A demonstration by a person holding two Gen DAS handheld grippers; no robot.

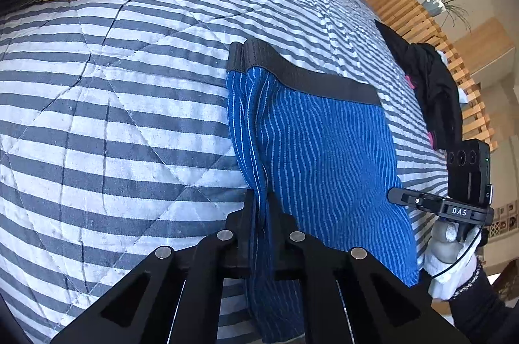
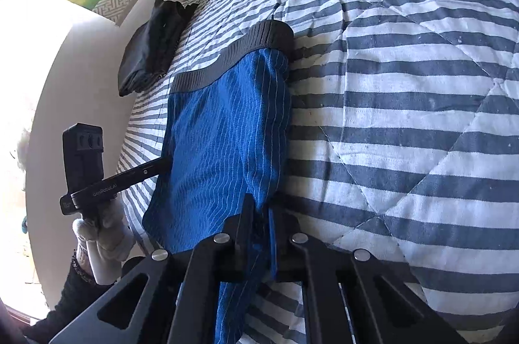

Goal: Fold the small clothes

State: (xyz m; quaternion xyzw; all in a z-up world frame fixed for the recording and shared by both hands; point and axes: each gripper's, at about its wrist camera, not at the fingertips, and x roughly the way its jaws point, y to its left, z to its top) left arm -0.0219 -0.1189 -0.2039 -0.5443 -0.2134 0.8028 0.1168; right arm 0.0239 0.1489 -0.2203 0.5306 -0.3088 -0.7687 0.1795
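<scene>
2 grippers, left gripper (image 1: 261, 204) and right gripper (image 2: 259, 211), each clamped on blue striped shorts (image 1: 324, 149), over striped quilt (image 1: 129, 84)

Blue shorts (image 1: 324, 149) of thin, finely ribbed cloth with a matt knitted waistband (image 1: 311, 78); quilted, puckered cotton bedspread (image 1: 129, 100); matt black plastic gripper (image 1: 261, 207) fingers

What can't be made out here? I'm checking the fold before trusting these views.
- Left wrist view: blue shorts lower hem, covered by the left gripper and cut off by the bottom edge.
- Right wrist view: the same hem, behind the right gripper.
- Black garment at the bed's edge: crumpled, type unclear.
- Underside layers on the striped quilt: hidden.
</scene>
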